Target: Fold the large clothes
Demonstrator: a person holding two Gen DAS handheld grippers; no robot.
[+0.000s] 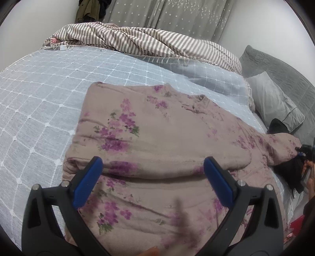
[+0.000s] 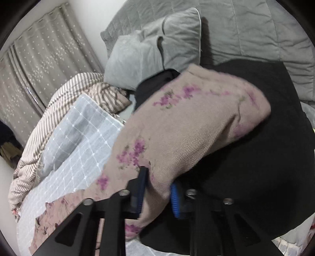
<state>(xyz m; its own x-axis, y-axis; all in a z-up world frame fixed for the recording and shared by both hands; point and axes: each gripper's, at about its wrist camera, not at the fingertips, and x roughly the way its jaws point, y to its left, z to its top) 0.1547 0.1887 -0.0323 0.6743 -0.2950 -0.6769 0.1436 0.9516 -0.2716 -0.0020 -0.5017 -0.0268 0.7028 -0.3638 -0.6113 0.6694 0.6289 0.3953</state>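
A large beige garment with purple flowers [image 1: 157,137] lies partly folded on the blue checked bedspread [image 1: 39,94]. My left gripper [image 1: 153,177] hovers wide open just above its near folded edge, nothing between the blue pads. The garment's sleeve [image 2: 187,122] stretches out to the right over a black cloth [image 2: 256,157]. My right gripper [image 2: 159,189] is shut on that sleeve, the fabric pinched between its blue pads. In the left wrist view the right gripper [image 1: 302,150] shows at the far right edge, at the sleeve's end.
A striped duvet [image 1: 137,41] is bunched along the far side of the bed. Grey pillows [image 2: 153,47] and a grey quilted cover [image 2: 256,29] lie at the head. Starred curtains [image 1: 167,13] hang behind. A hand [image 1: 311,177] shows at the right edge.
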